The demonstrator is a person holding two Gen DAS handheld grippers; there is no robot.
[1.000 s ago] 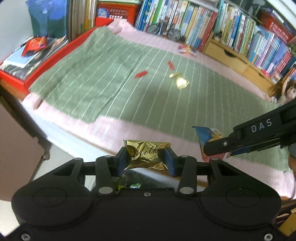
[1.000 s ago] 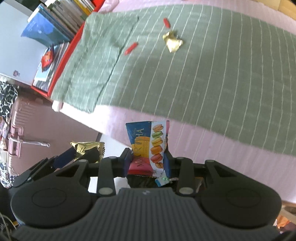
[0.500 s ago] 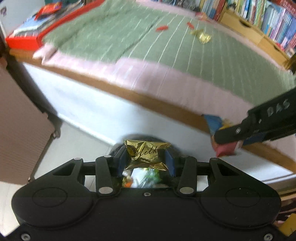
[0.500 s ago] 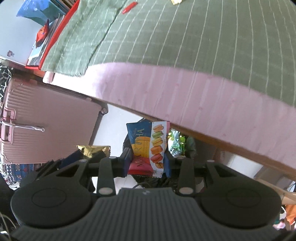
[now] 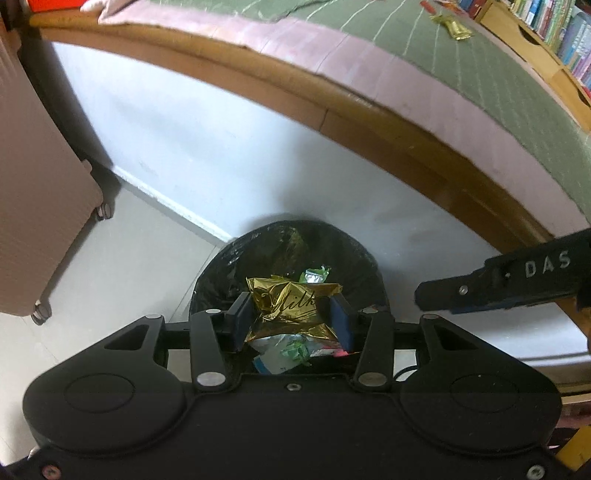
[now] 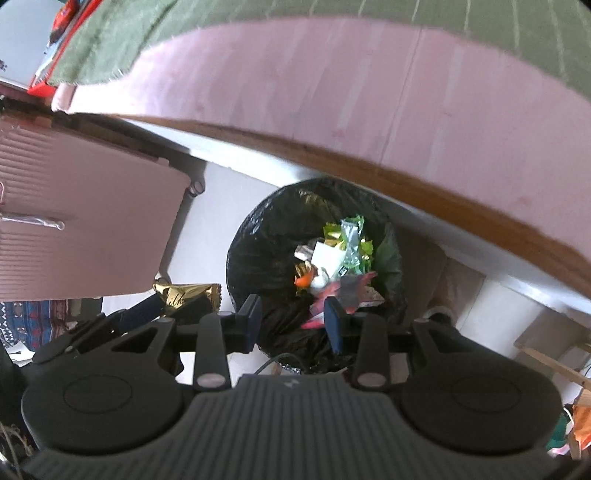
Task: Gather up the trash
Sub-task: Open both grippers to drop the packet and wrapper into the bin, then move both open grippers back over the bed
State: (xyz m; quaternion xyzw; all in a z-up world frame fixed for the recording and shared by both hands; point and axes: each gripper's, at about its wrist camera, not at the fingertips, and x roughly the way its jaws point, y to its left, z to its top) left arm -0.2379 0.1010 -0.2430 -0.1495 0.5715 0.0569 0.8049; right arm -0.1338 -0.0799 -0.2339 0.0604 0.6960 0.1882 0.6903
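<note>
A bed (image 5: 424,110) with a pink mattress, a wooden edge and a green striped blanket (image 5: 498,74) fills the top of both views, and a ribbed pink suitcase (image 6: 74,206) stands on the floor to the left of the bin. The landmark is the bin (image 6: 258,236), lined with a black bag and set on the floor against the bed's white side panel, already holding a heap of crumpled wrappers (image 6: 340,254). The left gripper (image 5: 291,317) points steeply down over the bin's near rim, its jaws partly open and closed on a gold wrapper (image 5: 291,306) pinched upright between the blue pads. The right gripper (image 6: 291,325) hangs over the bin mouth with its jaws partly open and nothing between them. The step in hand looks like dropping collected trash into the bin; the next move probably calls for the left jaws to spread so the gold wrapper falls inside the rim, not onto the floor. Only the left view shows more litter beyond the bin, a second gold wrapper (image 5: 454,29) lying on the blanket near a bookshelf (image 5: 554,33). Only the right view shows the bin's full contents and the empty right jaws; the left view catches just one black finger of that gripper to the bin's right.
</note>
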